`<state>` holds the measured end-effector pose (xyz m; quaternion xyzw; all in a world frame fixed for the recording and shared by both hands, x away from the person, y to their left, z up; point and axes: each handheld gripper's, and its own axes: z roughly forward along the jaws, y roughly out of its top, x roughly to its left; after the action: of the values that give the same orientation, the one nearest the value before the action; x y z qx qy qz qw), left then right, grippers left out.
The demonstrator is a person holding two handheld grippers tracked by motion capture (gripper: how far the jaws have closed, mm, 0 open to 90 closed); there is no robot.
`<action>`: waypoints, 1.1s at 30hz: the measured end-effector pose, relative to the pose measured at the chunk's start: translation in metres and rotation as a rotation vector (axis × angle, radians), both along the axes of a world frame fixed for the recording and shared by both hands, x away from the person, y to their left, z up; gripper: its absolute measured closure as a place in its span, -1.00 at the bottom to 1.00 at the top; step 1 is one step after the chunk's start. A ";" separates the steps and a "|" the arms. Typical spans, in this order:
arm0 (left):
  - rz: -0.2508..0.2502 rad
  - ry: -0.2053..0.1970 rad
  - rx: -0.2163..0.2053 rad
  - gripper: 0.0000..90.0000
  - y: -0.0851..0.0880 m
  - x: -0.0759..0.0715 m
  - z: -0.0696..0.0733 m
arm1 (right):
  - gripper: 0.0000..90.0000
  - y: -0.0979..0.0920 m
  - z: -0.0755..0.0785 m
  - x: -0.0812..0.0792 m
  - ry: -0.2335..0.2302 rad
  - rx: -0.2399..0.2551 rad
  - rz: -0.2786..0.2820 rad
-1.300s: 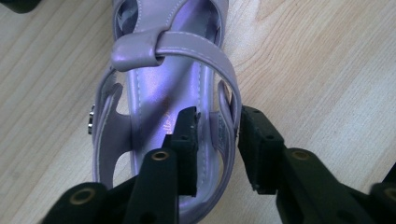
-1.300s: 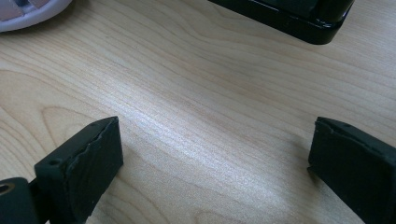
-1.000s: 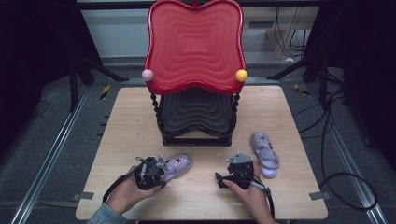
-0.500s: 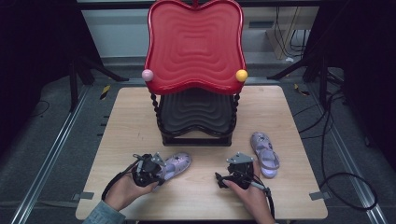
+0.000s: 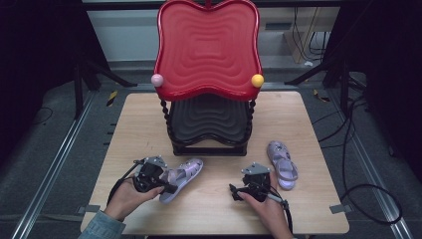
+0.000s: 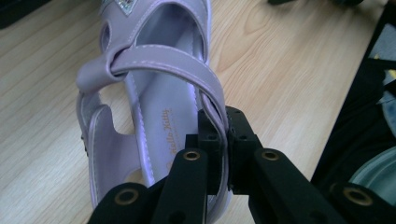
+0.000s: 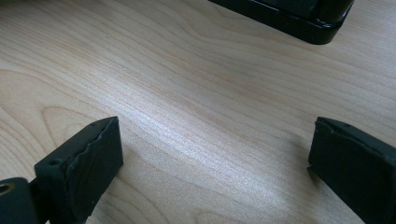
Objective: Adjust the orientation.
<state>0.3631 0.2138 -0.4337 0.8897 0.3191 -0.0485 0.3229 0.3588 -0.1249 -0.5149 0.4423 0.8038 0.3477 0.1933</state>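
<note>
Two lilac sandals are on the wooden table [image 5: 214, 209]. One sandal [image 5: 183, 175] lies left of centre, toe toward the rack. My left gripper [image 5: 167, 187] is shut on it. In the left gripper view the jaws pinch the side of the sandal [image 6: 154, 116] where the ankle strap [image 6: 163, 63] comes down. The other sandal [image 5: 282, 164] lies flat at the right, untouched. Just left of it, my right gripper [image 5: 246, 185] stands open. Its two pads [image 7: 88, 163] are wide apart over bare wood, with nothing between them [image 7: 215, 168].
A two-tier rack stands at the table's back centre, with a red wavy tray [image 5: 208, 50] on top and a black tray [image 5: 209, 122] below. A pink ball [image 5: 157, 79] and a yellow ball [image 5: 257, 80] mark its front corners. Cables [image 5: 363, 194] lie on the floor at the right.
My left gripper has shifted a little to the left and upward, taking the heel end of the sandal with it. The right gripper has stayed where it was.
</note>
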 end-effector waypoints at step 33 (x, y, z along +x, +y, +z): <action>0.074 -0.145 -0.275 0.92 -0.049 -0.001 0.042 | -0.93 0.000 0.000 0.000 0.001 -0.001 0.000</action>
<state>0.3618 0.1649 -0.3918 0.8259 0.3178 -0.0154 0.4654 0.3589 -0.1249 -0.5149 0.4425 0.8040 0.3471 0.1932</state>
